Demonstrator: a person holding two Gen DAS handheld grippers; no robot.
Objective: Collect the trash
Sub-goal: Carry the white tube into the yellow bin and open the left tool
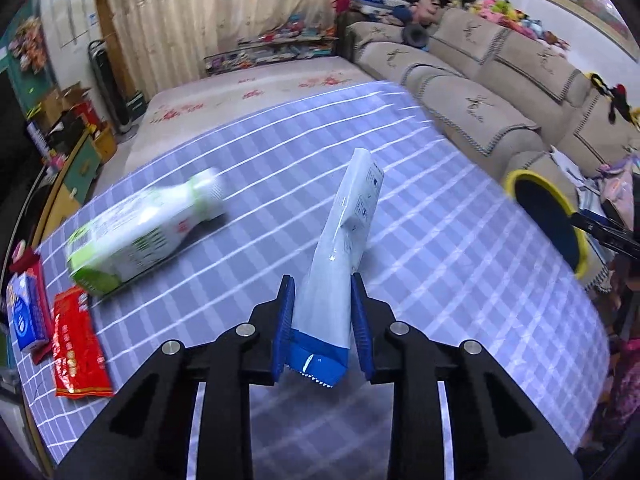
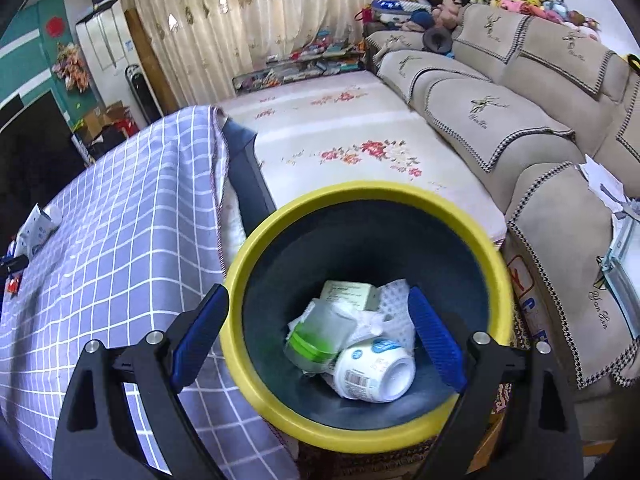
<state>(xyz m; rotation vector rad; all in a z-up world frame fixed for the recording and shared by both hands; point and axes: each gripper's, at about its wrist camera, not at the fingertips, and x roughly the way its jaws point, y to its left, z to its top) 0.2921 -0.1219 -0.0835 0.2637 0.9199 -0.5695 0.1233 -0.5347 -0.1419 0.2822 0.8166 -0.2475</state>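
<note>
My left gripper (image 1: pixel 322 320) is shut on a white pouch with a blue bottom (image 1: pixel 344 240), which stands up between the blue pads above the checked tablecloth (image 1: pixel 440 280). A green and white bottle (image 1: pixel 148 232) lies on its side to the left. Near the table's left edge lie a red packet (image 1: pixel 80 344) and a blue box (image 1: pixel 26 320). My right gripper (image 2: pixel 316 292) hangs open over the yellow-rimmed bin (image 2: pixel 360 192), with nothing between its fingers. Inside the bin lie a white bottle (image 2: pixel 372 372), a green-lidded container (image 2: pixel 316 336), a small box (image 2: pixel 348 294) and crumpled paper.
The bin (image 1: pixel 548 220) stands beside the table's right edge, against the beige sofa (image 2: pixel 520 128). A flowered mat (image 2: pixel 340 128) covers the floor beyond the table. Curtains and clutter line the far wall. Papers lie on the sofa arm (image 2: pixel 604 184).
</note>
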